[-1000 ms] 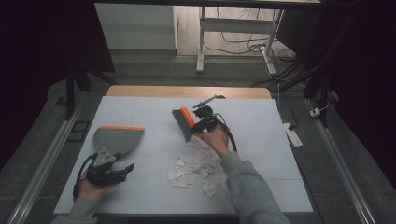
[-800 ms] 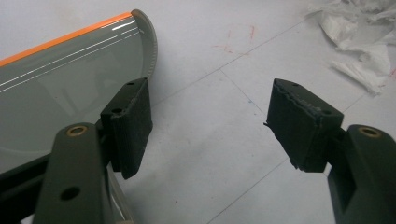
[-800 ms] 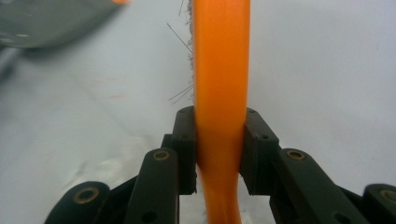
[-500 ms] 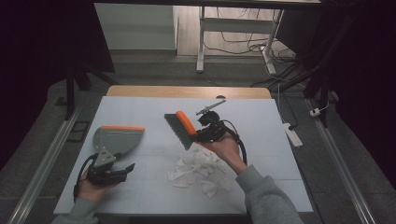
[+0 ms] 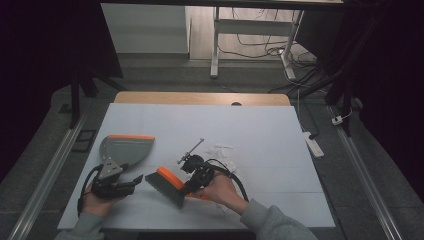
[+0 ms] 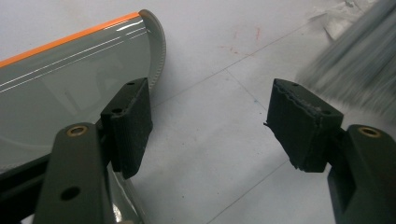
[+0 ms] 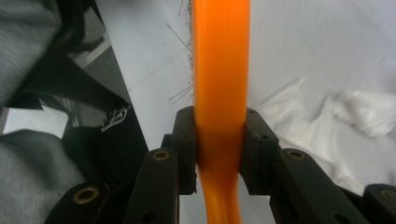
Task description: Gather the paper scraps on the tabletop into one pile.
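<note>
Brush (image 5: 167, 185) swept from frame centre to lower left, toward the dustpan (image 5: 125, 149); paper scraps (image 5: 220, 150) sit behind. Right gripper (image 5: 192, 185) jaws clamp its orange handle; left gripper (image 5: 131, 181) jaws stand apart, holding nothing.

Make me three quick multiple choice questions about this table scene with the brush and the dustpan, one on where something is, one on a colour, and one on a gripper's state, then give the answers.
1. Where does the dustpan lie on the table?
A. at its left side, just beyond the left gripper
B. at its far right corner
C. under the brush

2. What colour is the handle of the brush?
A. blue
B. orange
C. green

3. How does the right gripper stand?
A. open and empty
B. shut on paper
C. shut on the brush handle

Answers: 1 A, the high view shows it left, ahead of that gripper. 2 B, the right gripper view shows an orange handle. 3 C, both pads press the handle there.
</note>
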Demonstrator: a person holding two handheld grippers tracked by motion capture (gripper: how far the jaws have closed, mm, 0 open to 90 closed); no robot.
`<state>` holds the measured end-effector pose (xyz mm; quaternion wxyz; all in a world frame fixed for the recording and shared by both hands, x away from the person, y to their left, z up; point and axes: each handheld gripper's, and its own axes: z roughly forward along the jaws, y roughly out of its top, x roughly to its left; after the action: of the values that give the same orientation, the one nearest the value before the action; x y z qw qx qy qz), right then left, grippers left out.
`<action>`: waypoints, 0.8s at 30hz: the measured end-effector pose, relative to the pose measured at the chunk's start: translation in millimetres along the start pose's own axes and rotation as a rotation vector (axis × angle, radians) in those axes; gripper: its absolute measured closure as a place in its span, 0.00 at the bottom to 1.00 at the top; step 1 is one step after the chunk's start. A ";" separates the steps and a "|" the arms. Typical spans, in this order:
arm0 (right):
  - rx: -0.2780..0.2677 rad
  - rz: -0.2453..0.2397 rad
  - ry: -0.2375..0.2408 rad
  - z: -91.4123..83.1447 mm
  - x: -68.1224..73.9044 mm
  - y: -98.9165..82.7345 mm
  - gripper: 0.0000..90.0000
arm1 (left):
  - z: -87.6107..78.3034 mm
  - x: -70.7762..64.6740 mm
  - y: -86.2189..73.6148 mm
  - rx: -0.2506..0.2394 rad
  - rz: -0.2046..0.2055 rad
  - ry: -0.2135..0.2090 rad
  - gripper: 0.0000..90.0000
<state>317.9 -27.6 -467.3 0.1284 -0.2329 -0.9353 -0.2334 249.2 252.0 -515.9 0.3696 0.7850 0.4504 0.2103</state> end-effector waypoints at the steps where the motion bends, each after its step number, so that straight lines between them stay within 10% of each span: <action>1: 0.020 -0.006 -0.020 1.0 -3.3 -1.3 0.78 | 0.0 0.0 0.0 0.000 0.001 -0.001 0.35; 11: -0.046 0.184 -0.187 -38.4 -64.1 -25.0 0.78 | 1.0 -0.8 0.5 0.001 0.002 -0.001 0.35; 14: -0.071 0.175 -0.261 -53.4 -73.1 -27.9 0.78 | 0.9 -0.9 0.5 0.001 0.002 0.000 0.35; 24: -0.217 0.091 -0.222 -104.6 -57.5 -37.2 0.78 | 0.9 -0.9 0.2 0.002 0.001 0.001 0.35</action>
<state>362.5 -130.2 -411.6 0.0086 -0.3117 -0.9016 -0.2997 249.5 250.8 -516.3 0.3687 0.7856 0.4501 0.2105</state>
